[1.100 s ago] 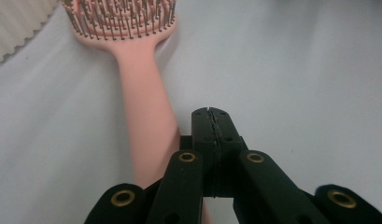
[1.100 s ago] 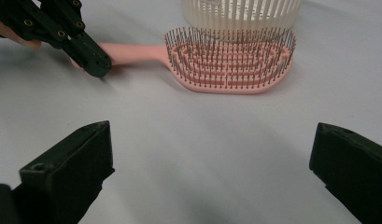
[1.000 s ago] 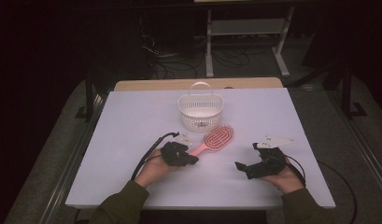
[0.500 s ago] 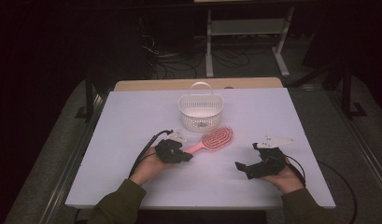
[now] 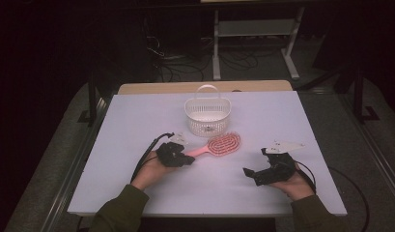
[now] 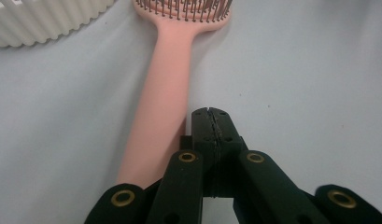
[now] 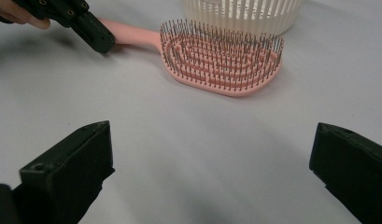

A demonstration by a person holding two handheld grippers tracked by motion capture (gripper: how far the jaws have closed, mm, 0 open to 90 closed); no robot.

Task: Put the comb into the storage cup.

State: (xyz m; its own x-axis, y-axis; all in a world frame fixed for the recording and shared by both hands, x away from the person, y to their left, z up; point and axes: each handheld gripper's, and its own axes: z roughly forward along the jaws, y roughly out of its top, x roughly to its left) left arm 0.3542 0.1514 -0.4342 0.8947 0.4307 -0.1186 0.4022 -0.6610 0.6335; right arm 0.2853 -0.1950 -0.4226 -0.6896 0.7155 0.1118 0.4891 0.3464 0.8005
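Dark floor and cables surround your white table [image 5: 137,121]; from above, the pink hairbrush [image 5: 223,143] lies just in front of the white basket [image 5: 207,114], its handle pointing toward your left tongs [image 5: 189,158], which rest at the handle's end, while your right tongs [image 5: 248,172] sit well apart to the right. Along your left tongs [image 6: 211,116], the jaws are pressed together on nothing, lying just beside the brush handle [image 6: 163,93], with the basket's wall [image 6: 44,18] near. Along your right tongs [image 7: 212,172], the jaws stand wide apart and empty, facing the brush's bristles [image 7: 221,56] and the basket [image 7: 242,14] behind.
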